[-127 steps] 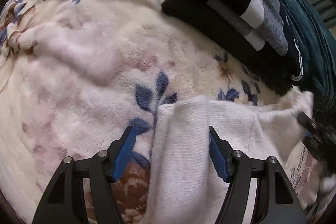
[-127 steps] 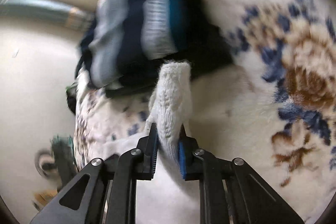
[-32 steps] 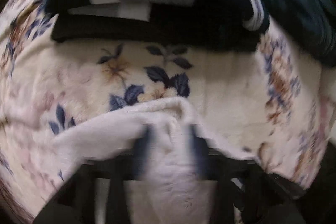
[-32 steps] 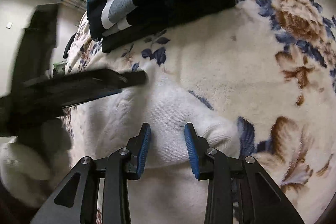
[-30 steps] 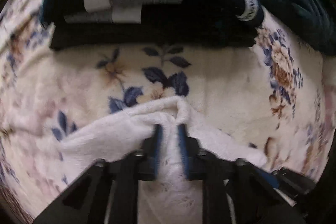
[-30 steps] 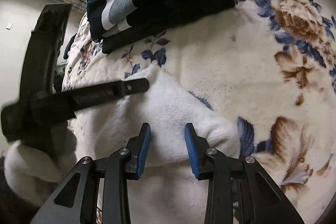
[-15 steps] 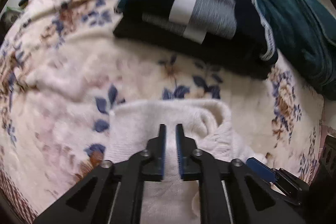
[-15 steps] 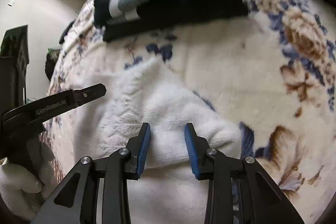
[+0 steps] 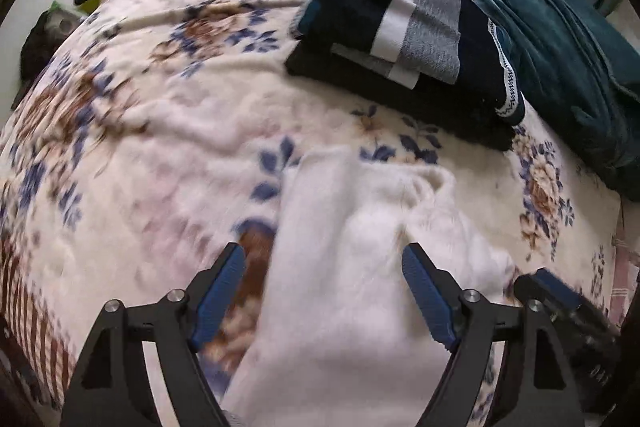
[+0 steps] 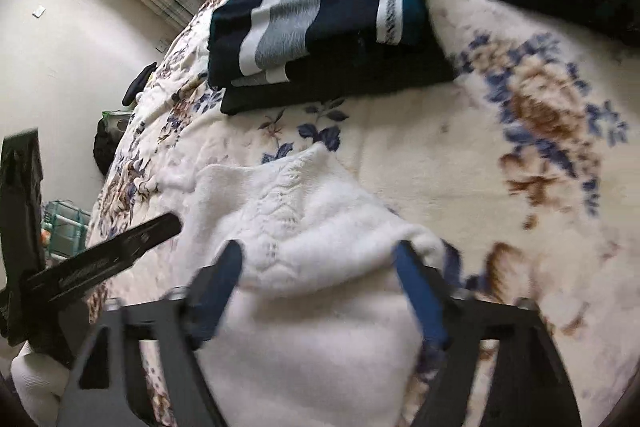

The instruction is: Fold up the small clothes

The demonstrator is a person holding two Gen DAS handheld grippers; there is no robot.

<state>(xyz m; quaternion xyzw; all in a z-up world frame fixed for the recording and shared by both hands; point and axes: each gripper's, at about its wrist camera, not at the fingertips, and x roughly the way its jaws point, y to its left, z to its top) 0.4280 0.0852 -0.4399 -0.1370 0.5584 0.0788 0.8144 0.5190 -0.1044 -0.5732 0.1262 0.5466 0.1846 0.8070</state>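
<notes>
White knitted garment (image 9: 344, 267) is lying lengthwise straight ahead of me, between both wide-open, empty tools: left tool (image 9: 324, 295), right tool (image 10: 320, 291).

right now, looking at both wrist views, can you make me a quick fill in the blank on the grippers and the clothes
1. Both the left gripper and the right gripper have their jaws ____.
2. The garment lying between them, the knit sweater, is ____ in colour.
3. The striped folded stack rests on the ____ blanket.
4. Beside that stack lies a crumpled ____ garment.

Missing words: open; white; floral; teal
</notes>
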